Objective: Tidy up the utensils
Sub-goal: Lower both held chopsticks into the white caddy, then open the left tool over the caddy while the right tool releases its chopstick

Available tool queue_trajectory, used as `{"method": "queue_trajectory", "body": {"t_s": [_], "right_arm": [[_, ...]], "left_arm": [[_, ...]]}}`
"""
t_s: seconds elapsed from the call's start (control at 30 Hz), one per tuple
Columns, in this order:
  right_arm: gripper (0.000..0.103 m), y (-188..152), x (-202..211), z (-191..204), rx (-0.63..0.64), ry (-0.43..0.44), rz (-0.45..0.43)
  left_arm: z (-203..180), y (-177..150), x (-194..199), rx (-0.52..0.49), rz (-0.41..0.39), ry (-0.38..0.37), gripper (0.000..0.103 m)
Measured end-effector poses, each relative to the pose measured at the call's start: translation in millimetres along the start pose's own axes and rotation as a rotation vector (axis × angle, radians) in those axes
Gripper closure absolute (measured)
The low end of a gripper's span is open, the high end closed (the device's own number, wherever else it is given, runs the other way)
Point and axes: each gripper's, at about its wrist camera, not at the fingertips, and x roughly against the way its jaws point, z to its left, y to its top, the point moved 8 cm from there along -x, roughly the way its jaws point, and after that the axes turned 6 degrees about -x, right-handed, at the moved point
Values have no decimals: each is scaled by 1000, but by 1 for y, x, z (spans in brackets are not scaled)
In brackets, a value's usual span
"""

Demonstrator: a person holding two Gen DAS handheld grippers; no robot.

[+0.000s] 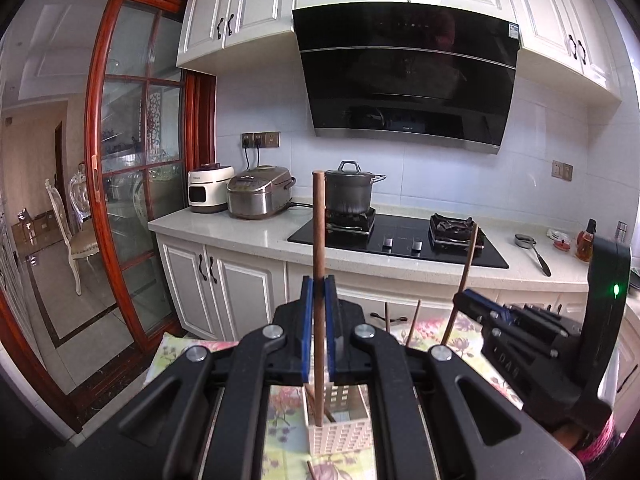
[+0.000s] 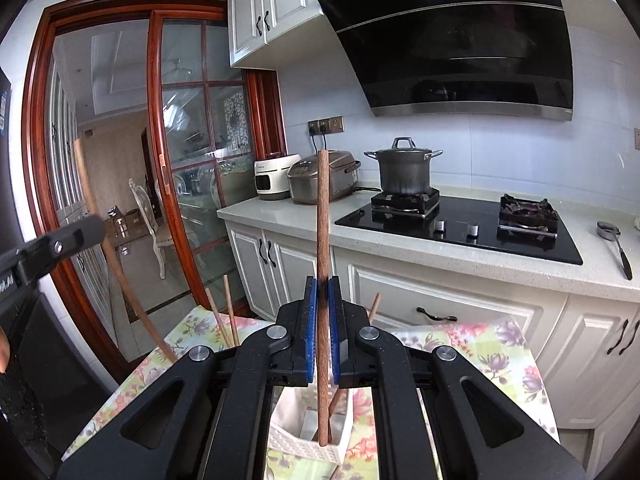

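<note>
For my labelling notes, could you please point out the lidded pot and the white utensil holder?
lidded pot [image 1: 349, 196], left wrist view, on its side wall.
white utensil holder [image 1: 340, 434], left wrist view, on its perforated front wall.

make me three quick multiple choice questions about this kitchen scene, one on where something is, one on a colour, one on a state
1. Where is the lidded pot?
A. on the stove's left burner
B. on the flowered cloth
C. inside the white basket

2. What colour are the pads of the left gripper?
A. red
B. blue
C. yellow

3. What is the right gripper doing?
A. standing wide open with nothing between its fingers
B. shut on an upright brown stick
C. shut on a metal scoop

Answers:
1 A, the pot sits on the grate of the left burner, left of the stove's knobs.
2 B, blue pads line the inside of both fingers.
3 B, the pads press on the brown stick, whose lower end reaches down to the white basket.
</note>
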Motion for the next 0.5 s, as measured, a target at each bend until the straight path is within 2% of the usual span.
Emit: {"method": "queue_trajectory", "body": {"t_s": [0.2,0.5], "right_arm": [[97,-5,-19,2,-7,15,11],[97,-33,-53,-5,-17,13,92]], "left_arm": [[-1,0,-32,6,29,-14,97],[2,-37,-75,13,135,-44,97]]}}
